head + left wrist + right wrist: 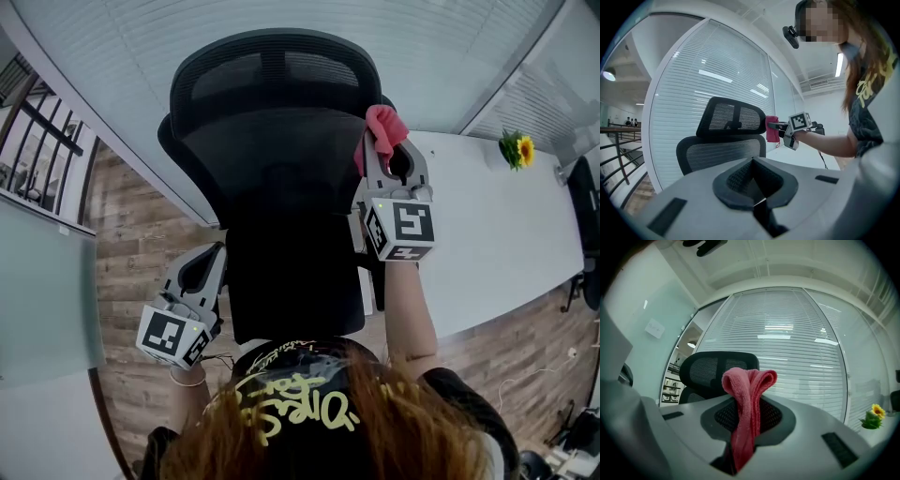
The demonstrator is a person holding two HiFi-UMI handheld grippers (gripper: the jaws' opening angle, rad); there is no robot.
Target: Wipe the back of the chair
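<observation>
A black mesh office chair [281, 187] with a headrest [272, 75] stands in front of me, seen from behind. My right gripper [382, 148] is shut on a folded pink cloth [382, 125], held at the right edge of the chair back, just below the headrest. The left gripper view shows the cloth [772, 129] beside the headrest [731, 117]. In the right gripper view the cloth [747, 399] bulges out of the jaws. My left gripper [216, 253] hangs low at the chair's left side, shut with nothing in it, apart from the chair.
A long white table [497, 234] runs to the right of the chair, with a yellow flower [516, 148] at its far end. A curved glass wall with blinds [441, 47] is behind. A railing [37, 131] is at the left, another black chair [589, 234] at the right edge.
</observation>
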